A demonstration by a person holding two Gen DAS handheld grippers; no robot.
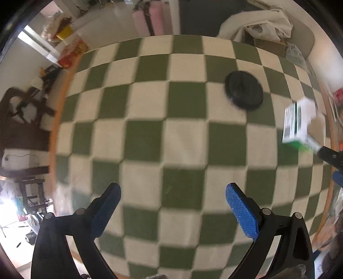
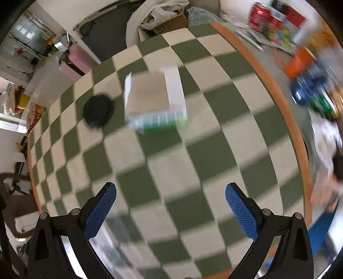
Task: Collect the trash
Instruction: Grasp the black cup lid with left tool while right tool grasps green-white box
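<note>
Carton (image 2: 155, 103), blurred, seemingly open-flapped, ahead of spread right gripper (image 2: 170, 206), left gripper (image 1: 173, 206) spread, empty.

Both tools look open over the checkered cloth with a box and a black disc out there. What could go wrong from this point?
Both views are motion-blurred, so the right tool could misjudge its approach to the open white-and-green box. The box's raised flaps may crumple or slide on the checkered cloth. The black disc lies close beside it and might get knocked.

A cluttered home: checkered tablecloth (image 1: 150, 133), soda can (image 2: 258, 12), pink storage boxes (image 2: 74, 62).
</note>
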